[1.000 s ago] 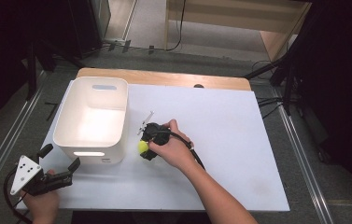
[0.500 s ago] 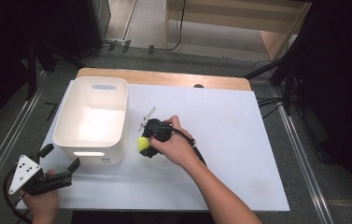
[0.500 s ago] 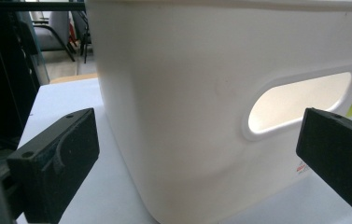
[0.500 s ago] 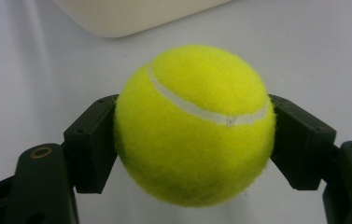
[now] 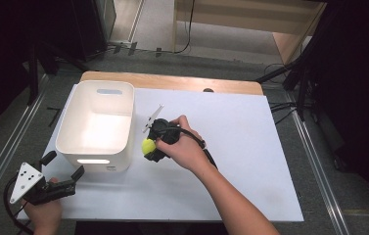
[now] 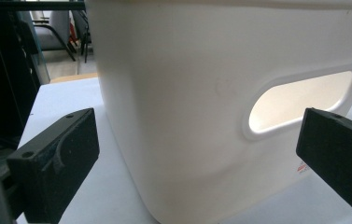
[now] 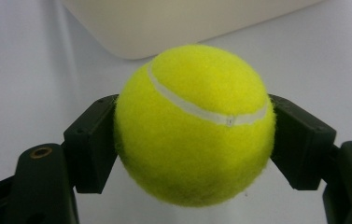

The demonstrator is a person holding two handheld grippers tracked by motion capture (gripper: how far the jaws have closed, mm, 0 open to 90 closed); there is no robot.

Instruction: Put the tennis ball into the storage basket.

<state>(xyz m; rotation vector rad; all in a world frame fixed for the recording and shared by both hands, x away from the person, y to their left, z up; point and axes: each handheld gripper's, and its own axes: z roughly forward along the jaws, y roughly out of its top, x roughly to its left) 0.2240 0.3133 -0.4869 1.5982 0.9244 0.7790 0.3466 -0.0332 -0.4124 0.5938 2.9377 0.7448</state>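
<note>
My right gripper (image 5: 148,147) clamped on tennis ball (image 5: 148,146) just right of white bin (image 5: 96,126), my left gripper (image 5: 62,169) gaping near bin's near wall, white tabletop (image 5: 241,147), wooden far edge (image 5: 172,82), grey floor (image 5: 6,132), dark surroundings

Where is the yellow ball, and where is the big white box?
tennis ball (image 7: 194,126), right gripper view, on its fuzzy front.
white box (image 5: 126,132), high view, on its right rim.
</note>
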